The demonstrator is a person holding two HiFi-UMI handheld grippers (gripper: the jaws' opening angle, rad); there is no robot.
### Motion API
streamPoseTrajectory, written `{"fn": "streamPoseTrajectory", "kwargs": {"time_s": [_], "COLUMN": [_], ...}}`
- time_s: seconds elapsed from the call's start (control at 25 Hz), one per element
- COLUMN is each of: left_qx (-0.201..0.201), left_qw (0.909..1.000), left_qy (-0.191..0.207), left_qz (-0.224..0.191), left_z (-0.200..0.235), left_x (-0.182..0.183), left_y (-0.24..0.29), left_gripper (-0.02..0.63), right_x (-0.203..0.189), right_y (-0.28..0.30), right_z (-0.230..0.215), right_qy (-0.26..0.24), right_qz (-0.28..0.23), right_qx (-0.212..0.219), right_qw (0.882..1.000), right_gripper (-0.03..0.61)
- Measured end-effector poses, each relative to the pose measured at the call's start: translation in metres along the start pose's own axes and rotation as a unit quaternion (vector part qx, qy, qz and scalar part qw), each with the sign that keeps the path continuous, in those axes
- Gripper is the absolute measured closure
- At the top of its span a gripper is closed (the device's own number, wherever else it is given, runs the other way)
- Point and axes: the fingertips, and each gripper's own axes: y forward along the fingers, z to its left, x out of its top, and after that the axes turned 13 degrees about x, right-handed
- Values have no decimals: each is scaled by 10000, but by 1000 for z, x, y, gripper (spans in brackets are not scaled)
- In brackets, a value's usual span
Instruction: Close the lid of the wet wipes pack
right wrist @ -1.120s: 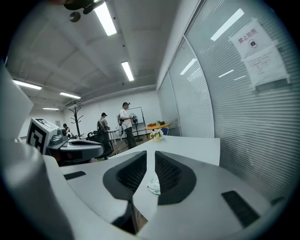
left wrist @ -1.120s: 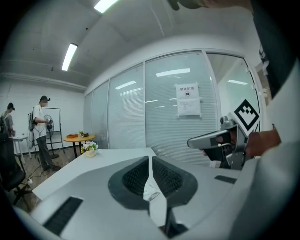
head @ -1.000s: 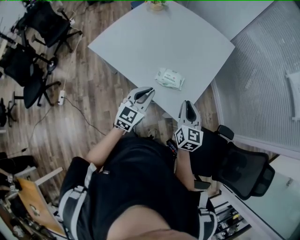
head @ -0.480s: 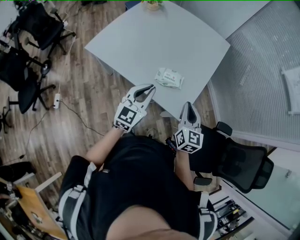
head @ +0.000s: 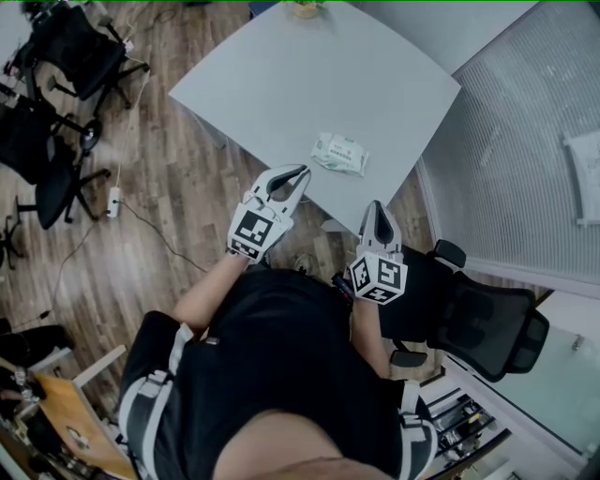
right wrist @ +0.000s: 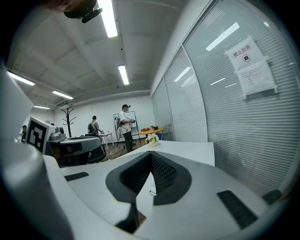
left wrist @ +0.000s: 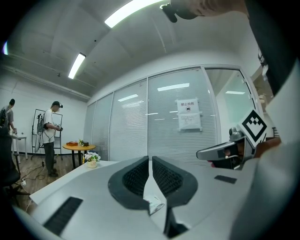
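The wet wipes pack (head: pixel 339 154), pale green with a white lid patch, lies flat on the grey table (head: pixel 281 84) near its front corner. At this distance I cannot tell whether the lid is up or down. My left gripper (head: pixel 298 175) hangs in the air just off the table edge, left of the pack, jaws shut and empty. My right gripper (head: pixel 376 208) is held below the corner, farther from the pack, also shut and empty. In the left gripper view the shut gripper (left wrist: pixel 150 159) shows a sliver of the pack (left wrist: pixel 153 202) behind it.
Black office chairs (head: pixel 66 56) stand at the left on the wooden floor, and another chair (head: pixel 487 328) is right behind my right arm. A glass wall with blinds (head: pixel 525 141) runs along the right. A small potted plant (head: pixel 305 9) sits at the table's far edge.
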Motion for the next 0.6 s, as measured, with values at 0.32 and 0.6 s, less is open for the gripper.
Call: {"fn": "streamPoseTrajectory", "kwargs": {"time_s": [0.32,0.6], "left_qx": [-57,-84], "left_qw": [10000,9999], "left_qy": [12,67], "left_qz": [54,9], "left_z": [-2,0], "left_x": [-4,-3], "left_y": [7,14], "left_gripper": [572,571], "right_x": [0,3], "right_y": [7,15], "right_z": [-5,-8], "right_qy": [-6,-43], "right_qz": [12,-1], "right_qx": [-2,21], "right_qw": [10000,10000], "right_gripper": [557,557]}}
